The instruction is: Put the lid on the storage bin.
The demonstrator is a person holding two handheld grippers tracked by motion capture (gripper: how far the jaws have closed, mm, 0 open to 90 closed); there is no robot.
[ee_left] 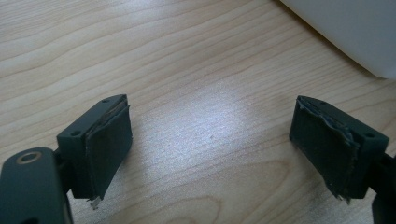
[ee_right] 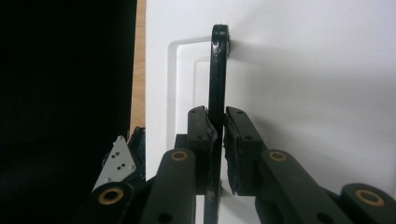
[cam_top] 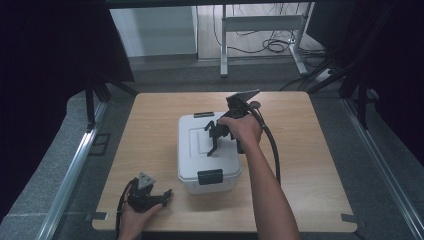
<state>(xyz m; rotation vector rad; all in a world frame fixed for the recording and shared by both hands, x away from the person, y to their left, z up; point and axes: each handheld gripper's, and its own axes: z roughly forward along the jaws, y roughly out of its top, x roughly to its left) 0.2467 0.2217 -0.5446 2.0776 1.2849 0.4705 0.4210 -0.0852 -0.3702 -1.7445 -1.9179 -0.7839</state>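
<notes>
High view: a wooden table (cam_top: 150,125) bears a white lidded box (cam_top: 197,145) at centre; the rigid box likely lifts best by its black handle (cam_top: 212,137), gripped by the right gripper (cam_top: 220,132).

Left gripper view: jaws wide, empty, over bare wood.

Right gripper view: jaws narrow, flanking the raised handle (ee_right: 218,70); whether they pinch it cannot be told.

box (cam_top: 210,155) on table (cam_top: 310,165) centre | handle (cam_top: 214,137) on lid | left tongs (cam_top: 167,195) left-front of box
</notes>
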